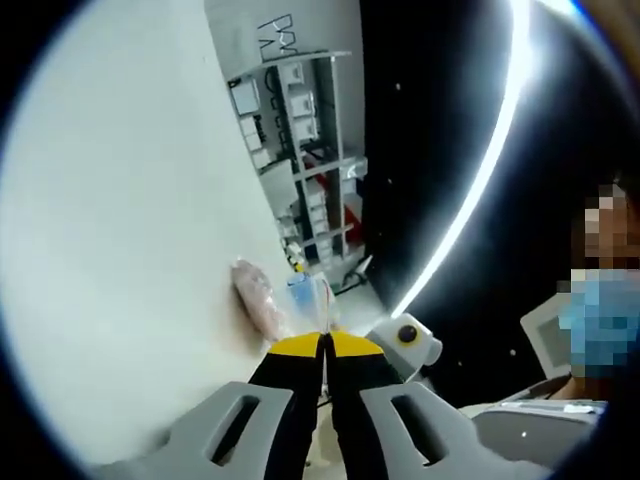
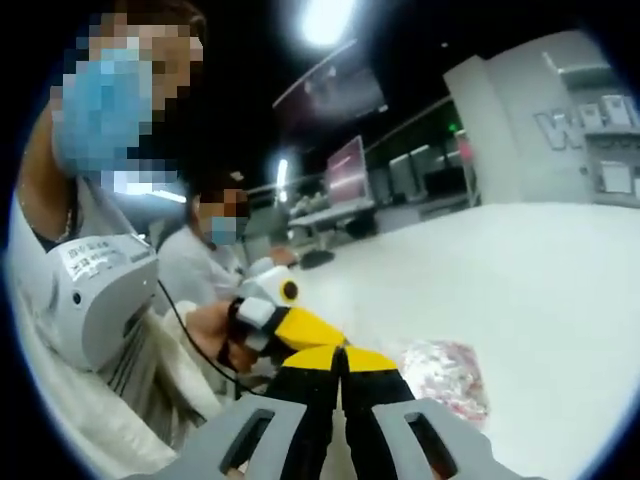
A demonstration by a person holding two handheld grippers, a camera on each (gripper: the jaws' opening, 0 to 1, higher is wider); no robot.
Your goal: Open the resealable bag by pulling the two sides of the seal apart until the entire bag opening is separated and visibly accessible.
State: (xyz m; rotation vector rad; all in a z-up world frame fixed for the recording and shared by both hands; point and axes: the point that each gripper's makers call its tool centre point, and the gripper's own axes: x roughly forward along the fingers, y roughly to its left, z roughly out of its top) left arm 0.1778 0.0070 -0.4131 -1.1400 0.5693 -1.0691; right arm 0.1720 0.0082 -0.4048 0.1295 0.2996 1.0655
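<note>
Item: resealable bag, clear film with pinkish contents, lying on the white table.

Location: just beyond the tips of the left gripper; in the right gripper view the bag sits just right of the right gripper.

Gripper state: left jaws pressed together, possibly on a thin edge of film, not clear enough to say. Right jaws likewise together, nothing visible between them.

Handling, judged: light, soft, crinkly and slippery film; likely to slide or lift whole. Take hold on the two lips just above the seal strip.

View differences: the left gripper view gives shelving behind the bag; the right gripper view gives the left gripper just left of the bag and two seated people.
</note>
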